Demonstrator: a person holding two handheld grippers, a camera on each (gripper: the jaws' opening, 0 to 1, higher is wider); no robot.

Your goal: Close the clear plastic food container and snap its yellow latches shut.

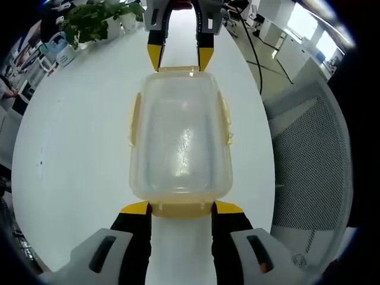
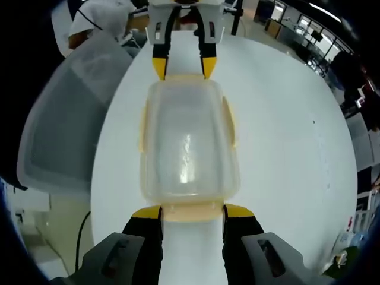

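The clear plastic container [image 1: 180, 142] [image 2: 189, 142] rests on the white table [image 1: 77, 130] with its lid on. Yellow latches run along its long sides [image 1: 134, 122] [image 1: 225, 122], and there is one at each short end. In the left gripper view, my left gripper [image 1: 181, 209] stands open, its yellow tips on either side of the near end latch [image 1: 181, 209]. My right gripper [image 1: 180, 58] faces it at the far end. In the right gripper view, my right gripper [image 2: 193, 212] is open around its near end latch [image 2: 193, 212], with the left gripper [image 2: 184, 64] opposite.
A grey mesh chair [image 1: 314, 160] [image 2: 65, 119] stands close beside the table's edge. Potted plants [image 1: 101, 18] and small items sit at the table's far end in the left gripper view. A person in white [image 2: 98, 18] is beyond the table [image 2: 285, 148].
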